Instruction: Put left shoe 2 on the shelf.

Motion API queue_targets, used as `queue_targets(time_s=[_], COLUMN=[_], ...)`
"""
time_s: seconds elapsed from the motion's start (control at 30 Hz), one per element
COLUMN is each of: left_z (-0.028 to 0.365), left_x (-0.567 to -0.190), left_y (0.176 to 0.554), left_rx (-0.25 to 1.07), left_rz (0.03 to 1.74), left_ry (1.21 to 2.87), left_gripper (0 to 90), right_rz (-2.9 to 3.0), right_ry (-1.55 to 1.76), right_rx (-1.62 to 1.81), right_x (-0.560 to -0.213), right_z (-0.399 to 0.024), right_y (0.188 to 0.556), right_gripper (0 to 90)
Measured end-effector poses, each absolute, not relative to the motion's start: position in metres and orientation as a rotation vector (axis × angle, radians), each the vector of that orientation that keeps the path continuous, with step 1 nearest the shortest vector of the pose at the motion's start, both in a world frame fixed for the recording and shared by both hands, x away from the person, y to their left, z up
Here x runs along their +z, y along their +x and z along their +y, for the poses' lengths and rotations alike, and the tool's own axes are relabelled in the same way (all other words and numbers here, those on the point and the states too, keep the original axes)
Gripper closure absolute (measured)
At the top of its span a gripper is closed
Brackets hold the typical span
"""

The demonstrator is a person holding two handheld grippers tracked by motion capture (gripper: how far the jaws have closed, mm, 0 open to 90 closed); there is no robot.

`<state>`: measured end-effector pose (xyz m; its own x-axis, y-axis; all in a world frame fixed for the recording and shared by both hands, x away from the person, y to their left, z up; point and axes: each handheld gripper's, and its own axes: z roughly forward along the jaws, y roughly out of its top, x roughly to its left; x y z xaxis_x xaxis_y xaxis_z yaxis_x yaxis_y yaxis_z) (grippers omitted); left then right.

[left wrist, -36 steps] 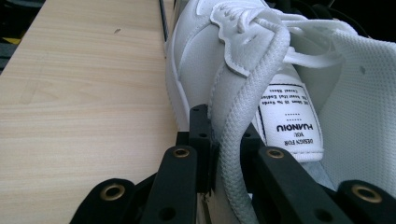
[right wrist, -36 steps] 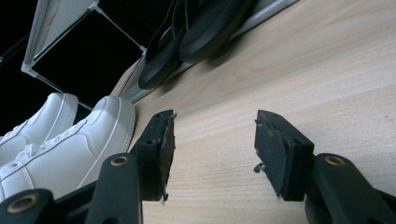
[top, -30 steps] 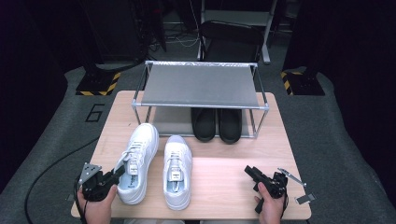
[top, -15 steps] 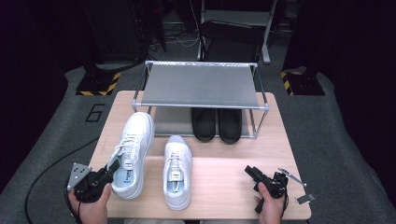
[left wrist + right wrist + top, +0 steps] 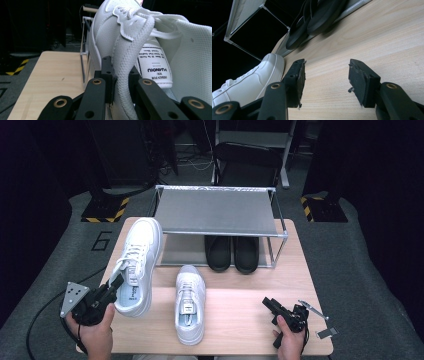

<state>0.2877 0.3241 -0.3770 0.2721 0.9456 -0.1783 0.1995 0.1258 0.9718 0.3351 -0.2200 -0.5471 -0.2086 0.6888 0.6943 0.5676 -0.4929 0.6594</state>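
Light wood table (image 5: 240, 320), grey carpet (image 5: 360, 270) around; left gripper (image 5: 112, 285) clamps white sneaker (image 5: 137, 260) collar, right gripper (image 5: 268, 304) jaws wide, empty.

My left gripper (image 5: 114, 282) is matte black, with a grey three-cornered plate dotted with small holes on top and a black cable trailing off it. Its jaw arms carry brass-ringed rivets and plain round holes. My right gripper (image 5: 269, 305) is black too, with flat rectangular pads (image 5: 296, 81) and a thin silver bracket. My forearms are bare, no sleeves.
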Motion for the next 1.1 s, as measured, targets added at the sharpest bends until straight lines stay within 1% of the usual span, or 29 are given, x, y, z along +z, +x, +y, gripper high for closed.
queue_targets(time_s=[0.17,0.43,1.1], left_z=[0.317,0.300,0.242], left_x=[-0.363,-0.346,-0.331], left_y=[0.296,0.312,0.364], left_rx=[0.804,0.774,0.706], left_rz=[1.147,1.093,1.032], left_ry=[1.353,1.361,1.397], left_gripper=[82.2,82.2,82.3], right_rz=[1.528,1.529,1.505], right_ry=[1.908,1.905,1.929], right_rx=[1.810,1.810,1.826], right_x=[-0.547,-0.547,-0.547], right_z=[-0.220,-0.221,-0.224], right_y=[0.335,0.335,0.334], right_gripper=[47.2,47.2,47.2])
